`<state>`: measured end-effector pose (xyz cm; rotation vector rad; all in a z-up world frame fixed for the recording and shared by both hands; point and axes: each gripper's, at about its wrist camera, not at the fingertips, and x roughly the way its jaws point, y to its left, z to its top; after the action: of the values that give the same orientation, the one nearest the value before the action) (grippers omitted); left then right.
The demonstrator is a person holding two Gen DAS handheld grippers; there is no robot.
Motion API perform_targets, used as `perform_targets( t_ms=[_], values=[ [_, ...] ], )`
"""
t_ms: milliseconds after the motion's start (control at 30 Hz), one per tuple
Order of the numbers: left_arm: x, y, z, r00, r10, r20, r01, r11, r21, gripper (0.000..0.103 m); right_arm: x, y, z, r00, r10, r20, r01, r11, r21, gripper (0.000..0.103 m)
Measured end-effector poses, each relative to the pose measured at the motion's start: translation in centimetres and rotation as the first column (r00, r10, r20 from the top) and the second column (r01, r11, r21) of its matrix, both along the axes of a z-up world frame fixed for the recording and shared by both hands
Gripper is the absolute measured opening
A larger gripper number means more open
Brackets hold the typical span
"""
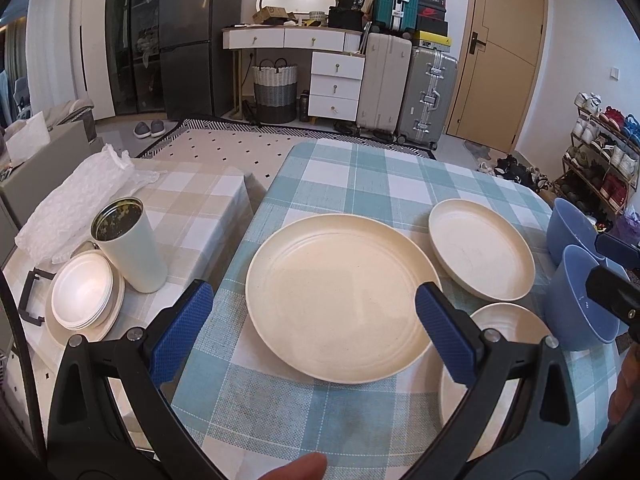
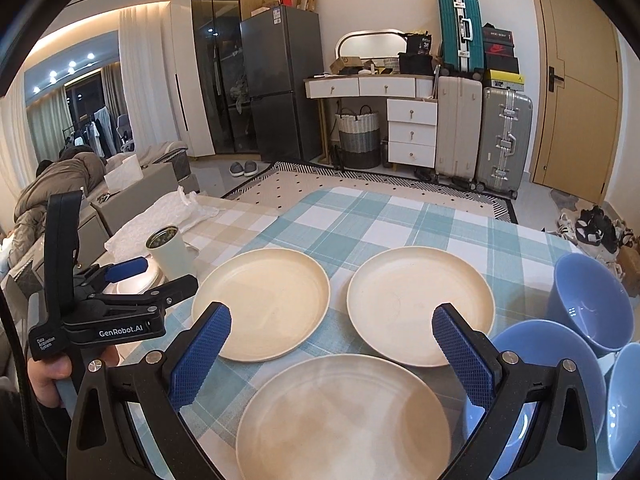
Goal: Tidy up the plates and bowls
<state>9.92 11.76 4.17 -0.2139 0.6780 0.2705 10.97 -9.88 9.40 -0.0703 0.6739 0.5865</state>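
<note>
Three cream plates lie apart on the blue checked tablecloth. In the left wrist view my open left gripper [image 1: 314,322] hovers over the left plate [image 1: 340,304]; a second plate [image 1: 480,250] lies at the far right and a third [image 1: 508,332] at the near right. In the right wrist view my open right gripper [image 2: 330,346] hangs above the near plate [image 2: 340,420], with the left plate [image 2: 262,304] and right plate [image 2: 420,306] beyond. Three blue bowls [image 2: 588,304] [image 2: 552,376] [image 2: 624,404] stand at the right. The left gripper [image 2: 132,276] also shows at the left.
A side table with a beige checked cloth [image 1: 192,200] stands to the left, holding a stack of white plates and bowls [image 1: 82,292], a cream tumbler [image 1: 128,246] and bubble wrap [image 1: 76,200]. Suitcases [image 1: 404,88], a dresser and a shoe rack stand beyond.
</note>
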Motion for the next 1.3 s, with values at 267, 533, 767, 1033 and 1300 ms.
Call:
perform_targets(
  t_ms=[267,533,767,1033,1300],
  values=[
    [1.4,2.5,-2.6,0.998,0.045,-0.048,-0.046,0.999,-0.025,0.101,2.1,2.0,-1.9,0.999,0.013,-0.048,-0.013,1.0,-0.006,0.103],
    [2.8,3.8,-5.0,0.993,0.059,-0.101,-0.062,0.998,-0.021,0.101,4.0,4.0,-4.4,0.994,0.041,-0.098,-0.042,0.999,-0.007,0.103],
    [3.5,4.5,-6.8,0.989,0.065,-0.134,-0.07,0.997,-0.032,0.101,5.6,5.2,-6.4,0.988,0.046,-0.15,-0.047,0.999,-0.006,0.099],
    [4.2,5.2,-8.4,0.985,0.067,-0.162,-0.076,0.996,-0.054,0.101,7.1,6.1,-8.7,0.976,0.054,-0.213,-0.057,0.998,-0.007,0.091],
    [4.2,5.7,-9.0,0.983,0.056,-0.173,-0.072,0.994,-0.086,0.1,7.6,7.6,-10.1,0.967,0.093,-0.239,-0.101,0.995,-0.023,0.081]
  ],
)
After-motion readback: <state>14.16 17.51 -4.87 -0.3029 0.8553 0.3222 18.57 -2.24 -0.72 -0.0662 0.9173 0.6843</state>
